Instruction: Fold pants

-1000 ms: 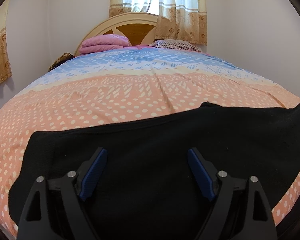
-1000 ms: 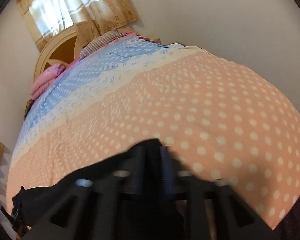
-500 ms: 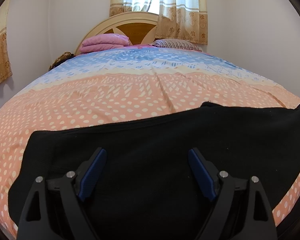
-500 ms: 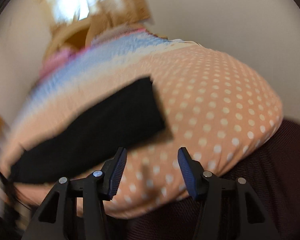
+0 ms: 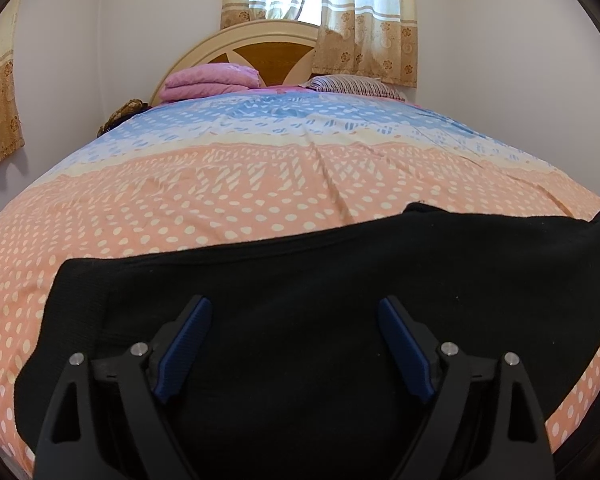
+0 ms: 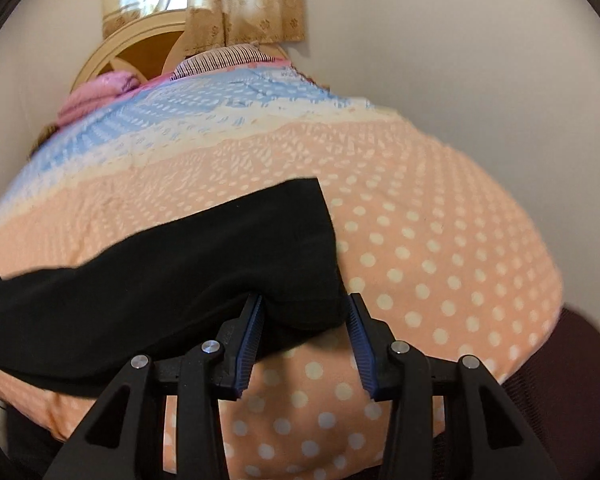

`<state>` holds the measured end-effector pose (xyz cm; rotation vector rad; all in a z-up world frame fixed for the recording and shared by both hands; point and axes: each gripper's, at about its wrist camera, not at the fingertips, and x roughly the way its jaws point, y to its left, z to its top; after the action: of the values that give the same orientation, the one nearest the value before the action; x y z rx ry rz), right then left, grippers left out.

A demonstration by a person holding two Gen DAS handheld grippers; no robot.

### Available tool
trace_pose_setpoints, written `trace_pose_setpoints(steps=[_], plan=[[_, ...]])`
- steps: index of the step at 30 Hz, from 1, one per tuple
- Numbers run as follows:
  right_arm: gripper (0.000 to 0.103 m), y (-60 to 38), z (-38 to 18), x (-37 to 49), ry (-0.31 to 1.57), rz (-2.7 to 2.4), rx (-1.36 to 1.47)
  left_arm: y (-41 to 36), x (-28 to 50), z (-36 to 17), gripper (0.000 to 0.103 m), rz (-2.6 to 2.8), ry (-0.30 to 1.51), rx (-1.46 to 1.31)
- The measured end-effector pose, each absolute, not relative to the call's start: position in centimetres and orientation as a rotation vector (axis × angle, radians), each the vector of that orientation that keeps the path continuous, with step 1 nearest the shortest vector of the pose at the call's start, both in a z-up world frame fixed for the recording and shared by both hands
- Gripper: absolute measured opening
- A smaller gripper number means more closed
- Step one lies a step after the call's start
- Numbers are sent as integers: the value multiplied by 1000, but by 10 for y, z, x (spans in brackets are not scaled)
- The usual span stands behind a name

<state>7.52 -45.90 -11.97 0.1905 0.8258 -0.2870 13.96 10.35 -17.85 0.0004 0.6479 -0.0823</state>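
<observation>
Black pants (image 5: 340, 300) lie flat across the near end of a bed (image 5: 260, 184) with a peach, polka-dotted cover, well away from the headboard (image 5: 256, 46). The left gripper (image 5: 294, 344) hovers over the pants near the bed's edge, jaws wide apart, gripping nothing. The right gripper (image 6: 306, 332) is closing around the pants' end corner, which sits between its jaws, not yet pinched.

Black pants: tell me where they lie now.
The black pants lie across the bed's near edge, their end between the right gripper's closing jaws.
</observation>
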Motion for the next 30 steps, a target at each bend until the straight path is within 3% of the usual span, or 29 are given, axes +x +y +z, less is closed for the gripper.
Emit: trace_pose_setpoints(steps=[7, 13, 18, 20, 22, 30], plan=[[42, -457, -127, 71, 865, -293, 262, 103, 140, -178, 89, -81, 649, 0], [42, -434, -135, 72, 884, -369, 80, 103, 140, -178, 89, -81, 648, 0], [42, -459, -129, 79, 823, -367, 291, 103, 140, -178, 89, -79, 647, 2], [31, -453, -130, 83, 827, -395, 243, 103, 140, -178, 89, -81, 647, 0], [14, -446, -130, 82, 823, -394, 205, 103, 140, -178, 89, -82, 645, -2], [9, -449, -112, 40, 746, -420, 234, 102, 139, -178, 89, -84, 639, -9]])
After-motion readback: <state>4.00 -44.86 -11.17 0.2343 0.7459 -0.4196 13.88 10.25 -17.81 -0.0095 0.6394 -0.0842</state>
